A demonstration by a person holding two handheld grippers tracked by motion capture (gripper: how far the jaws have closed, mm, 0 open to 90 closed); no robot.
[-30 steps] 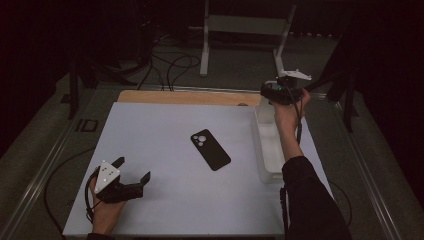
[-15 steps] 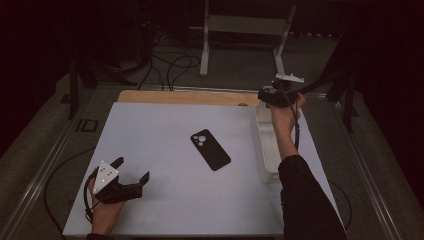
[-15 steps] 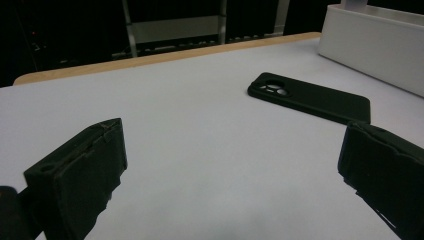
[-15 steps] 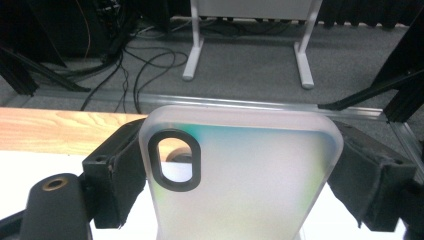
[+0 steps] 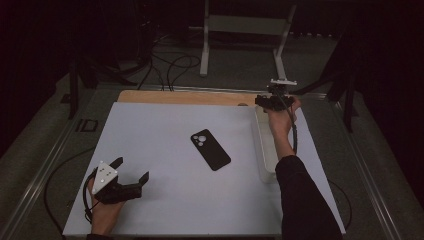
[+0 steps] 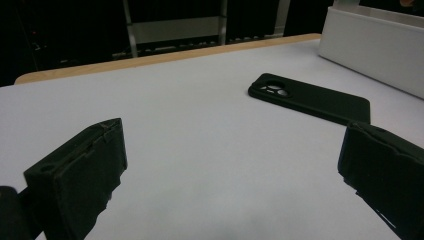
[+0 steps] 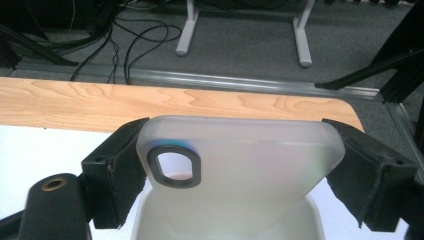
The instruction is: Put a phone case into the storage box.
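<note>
Case (image 7: 240, 167) clamped across its width between my right fingers (image 7: 122, 172), frosted and translucent, camera cutout toward the left one. Change over the last second: my right gripper (image 5: 274, 101) has shifted slightly left and lower at the far end of the bin (image 5: 263, 162), where a second ago it sat a touch higher and further right. Reading: case is lifted out of the bin and being carried, probably toward the phone (image 5: 210, 149).

Bin rim shows just below the case in the right gripper view, so the case hangs above it, apart from the wall as far as I can tell.

Phone lies face down mid-surface (image 5: 165, 130), lens end pointing away from me, well apart from both grippers, unmoved.

Left gripper (image 5: 131, 176) rests near the front left edge, fingers (image 6: 82, 175) spread wide and empty, phone (image 6: 310, 97) ahead and to the right of them.
</note>
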